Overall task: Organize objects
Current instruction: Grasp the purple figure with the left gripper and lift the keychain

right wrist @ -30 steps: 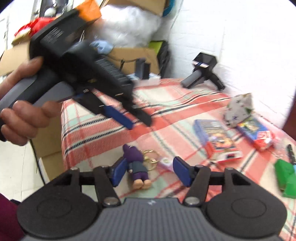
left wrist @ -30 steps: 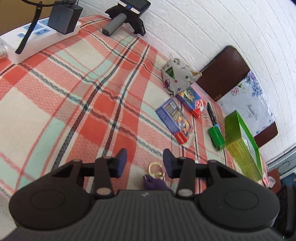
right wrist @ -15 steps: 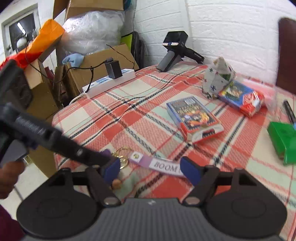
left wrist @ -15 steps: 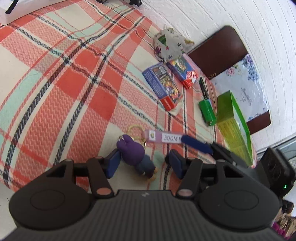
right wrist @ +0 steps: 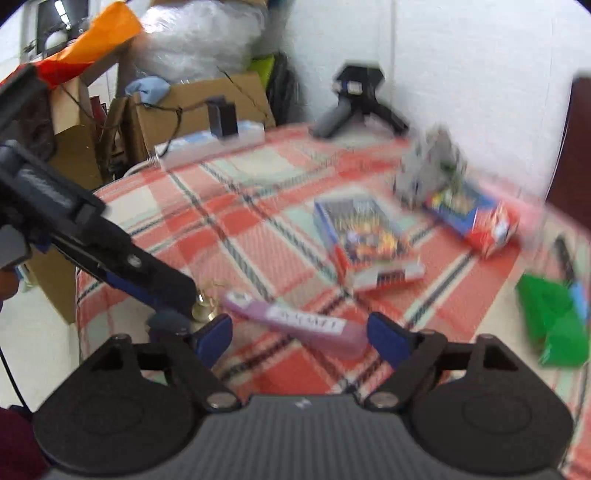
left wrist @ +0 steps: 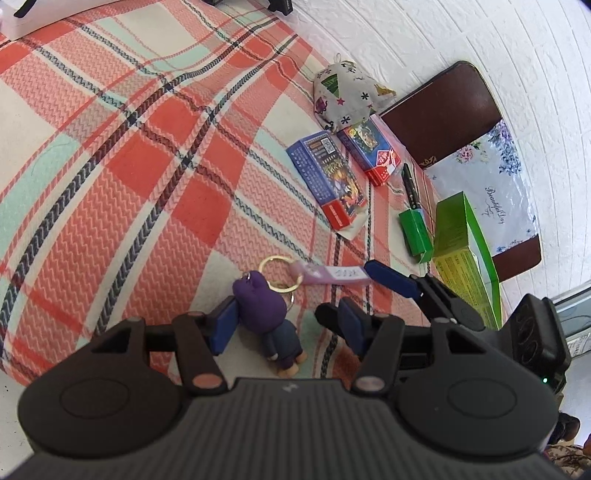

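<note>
Your left gripper (left wrist: 284,323) spread wide around purple figure keychain (left wrist: 267,308), your right gripper (right wrist: 300,336) wide apart over its lilac strap (right wrist: 295,323), plaid desk (left wrist: 147,166).

White brick wall (left wrist: 424,33) behind a plaid-clothed table (left wrist: 110,155) (cardboard boxes (right wrist: 207,99) beyond)

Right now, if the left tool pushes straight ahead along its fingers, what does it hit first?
Likely the purple figure keychain, already between the open left tool's fingers; beyond it the gold ring, though depth is uncertain.
</note>
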`<control>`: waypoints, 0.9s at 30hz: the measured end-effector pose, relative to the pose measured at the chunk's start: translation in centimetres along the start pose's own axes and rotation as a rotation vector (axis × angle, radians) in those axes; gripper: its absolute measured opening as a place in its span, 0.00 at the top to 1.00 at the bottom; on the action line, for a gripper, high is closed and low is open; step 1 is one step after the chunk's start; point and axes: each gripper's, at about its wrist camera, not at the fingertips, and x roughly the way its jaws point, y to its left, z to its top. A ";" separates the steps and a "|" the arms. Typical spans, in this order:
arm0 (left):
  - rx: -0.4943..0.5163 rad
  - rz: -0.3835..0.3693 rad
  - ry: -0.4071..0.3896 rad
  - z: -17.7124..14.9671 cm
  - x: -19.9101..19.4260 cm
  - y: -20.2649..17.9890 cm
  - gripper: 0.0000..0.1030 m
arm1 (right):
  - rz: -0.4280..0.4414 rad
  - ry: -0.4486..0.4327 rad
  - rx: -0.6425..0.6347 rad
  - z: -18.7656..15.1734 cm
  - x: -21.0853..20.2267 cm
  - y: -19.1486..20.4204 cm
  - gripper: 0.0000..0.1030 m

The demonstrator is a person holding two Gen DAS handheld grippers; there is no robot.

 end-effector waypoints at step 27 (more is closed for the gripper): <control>-0.043 -0.004 -0.012 0.7 0.1 0.5 0.48 | 0.044 0.018 -0.123 0.4 2.4 6.7 0.16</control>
